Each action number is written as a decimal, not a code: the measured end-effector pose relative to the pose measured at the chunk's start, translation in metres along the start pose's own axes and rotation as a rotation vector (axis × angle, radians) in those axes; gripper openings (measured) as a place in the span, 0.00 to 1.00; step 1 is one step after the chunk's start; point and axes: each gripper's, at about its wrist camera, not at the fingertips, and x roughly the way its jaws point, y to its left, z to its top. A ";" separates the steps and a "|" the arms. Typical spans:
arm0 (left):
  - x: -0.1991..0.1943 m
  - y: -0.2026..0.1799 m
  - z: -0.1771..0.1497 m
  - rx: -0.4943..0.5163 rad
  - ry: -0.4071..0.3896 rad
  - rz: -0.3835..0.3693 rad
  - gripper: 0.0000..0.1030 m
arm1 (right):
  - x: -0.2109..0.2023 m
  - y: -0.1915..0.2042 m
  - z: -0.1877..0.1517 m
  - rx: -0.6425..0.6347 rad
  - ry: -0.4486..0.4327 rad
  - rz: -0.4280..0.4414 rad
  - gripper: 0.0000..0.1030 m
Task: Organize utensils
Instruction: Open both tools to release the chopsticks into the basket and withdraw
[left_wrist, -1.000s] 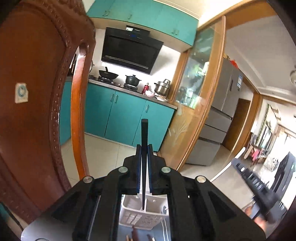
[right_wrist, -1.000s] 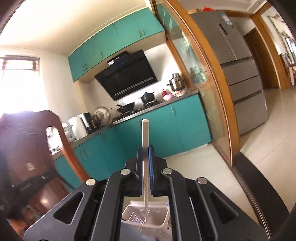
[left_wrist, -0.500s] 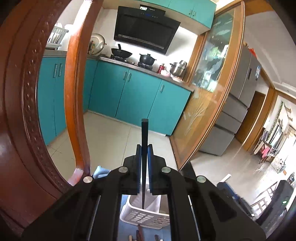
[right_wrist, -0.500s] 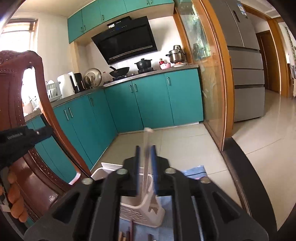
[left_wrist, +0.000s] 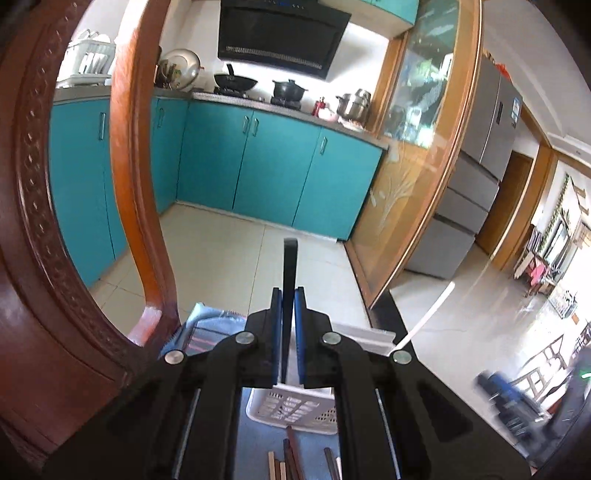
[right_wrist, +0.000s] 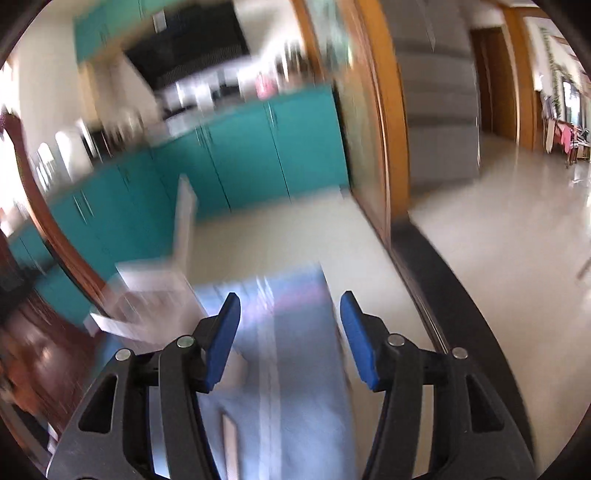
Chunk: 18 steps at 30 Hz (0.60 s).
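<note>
Utensils: one black utensil (left_wrist: 289, 291), thin and upright, clamped between the blue pads (left_wrist: 300, 332) of the left gripper (left_wrist: 289, 334), jaws narrow, its top standing above the fingertips. Below that gripper, brown sticks (left_wrist: 291, 458) lying on blue cloth (left_wrist: 258, 443), their near ends cut off by the frame edge. Just beyond them, white perforated basket (left_wrist: 291, 406) on the same cloth, directly under the held utensil. White utensil (left_wrist: 424, 319), slanted, its lower end at the basket's right rim. Carved wooden chair back (left_wrist: 136, 184) to the left, close to the camera. Right gripper (right_wrist: 290, 336): jaws wide apart, nothing between the pads (right_wrist: 225, 332), above the blue cloth (right_wrist: 291, 369); this view heavily blurred. Basket (right_wrist: 147, 302) at its left, with a white utensil (right_wrist: 184, 221) standing up out of it, leaning slightly. Black table edge (right_wrist: 443, 295) to the right. Farther off, pale tiled floor (left_wrist: 229, 258), teal cabinets (left_wrist: 266, 166), pots (left_wrist: 288, 88) on the counter, black hood (left_wrist: 280, 33) above, a wood-framed glass partition (left_wrist: 417, 147) and grey refrigerator (left_wrist: 480, 147) at far right.
</note>
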 end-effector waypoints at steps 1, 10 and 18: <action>0.002 0.001 -0.003 0.000 0.010 0.006 0.12 | 0.011 -0.002 -0.006 -0.005 0.061 -0.010 0.54; -0.021 0.011 -0.042 0.085 0.000 0.115 0.29 | 0.064 0.036 -0.065 -0.119 0.363 0.129 0.49; -0.009 0.040 -0.127 0.103 0.224 0.255 0.29 | 0.089 0.085 -0.107 -0.279 0.485 0.114 0.41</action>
